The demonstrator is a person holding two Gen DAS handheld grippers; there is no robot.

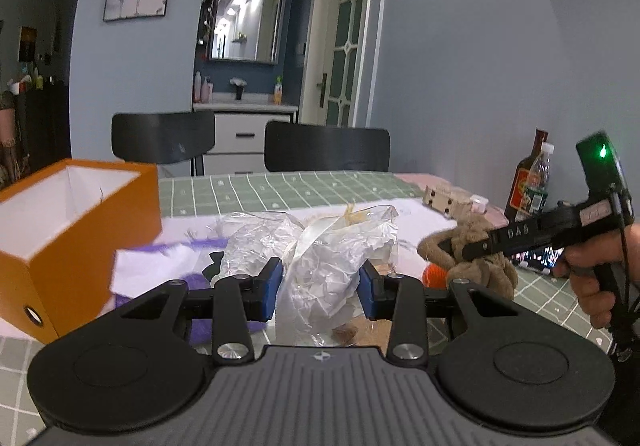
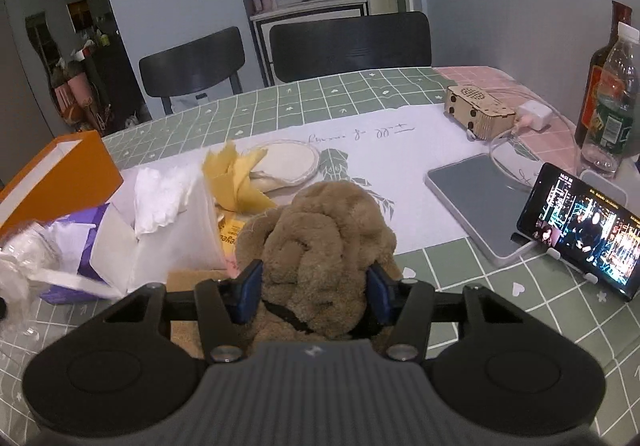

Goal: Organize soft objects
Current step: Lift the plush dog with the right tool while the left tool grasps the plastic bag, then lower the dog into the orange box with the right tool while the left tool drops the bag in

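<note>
Left tongs (image 1: pixel 319 286) pinching crumpled plastic bag (image 1: pixel 320 246), right tongs (image 2: pixel 314 288) pinching brown plush (image 2: pixel 320 238); phone (image 2: pixel 580 230) only rightward

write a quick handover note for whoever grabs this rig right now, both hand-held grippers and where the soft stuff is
Left hand-held gripper: shut on the crumpled clear plastic bag, held just right of the orange box.
Right hand-held gripper: shut on the brown plush toy, held over the table.
Orange box: open, at the table's left side; the part of its inside in view is bare.
On the table: yellow cloth, round cream pad, white tissue pack.
Done: both items are gripped; none is seen in the box.
Left: probably drop bag and plush into the box, then collect the cloth, pad and tissues.
</note>
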